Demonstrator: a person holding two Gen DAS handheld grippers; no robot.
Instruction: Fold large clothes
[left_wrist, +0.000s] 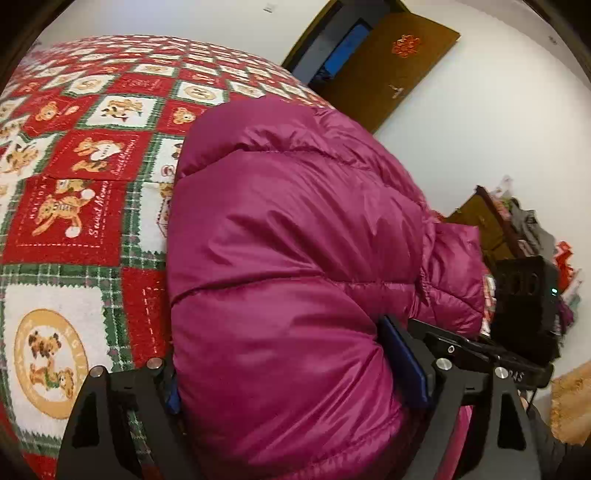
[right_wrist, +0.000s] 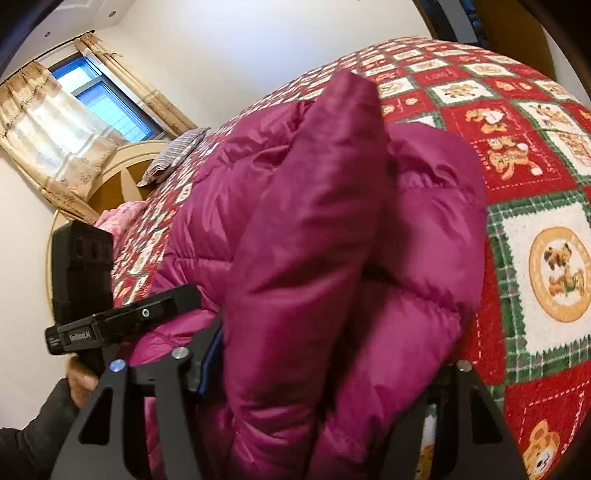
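A magenta puffer jacket lies bunched on the bed, and it also fills the middle of the right wrist view. My left gripper is shut on a thick fold of the jacket, one blue-padded finger on each side. My right gripper is shut on another thick fold, which stands up between its fingers. The other gripper shows at the right edge of the left wrist view and at the left of the right wrist view.
The bed carries a red, green and white teddy-bear quilt. A brown door stands beyond it. A striped pillow, rounded headboard and curtained window are at the bed's far end. Cluttered furniture sits at right.
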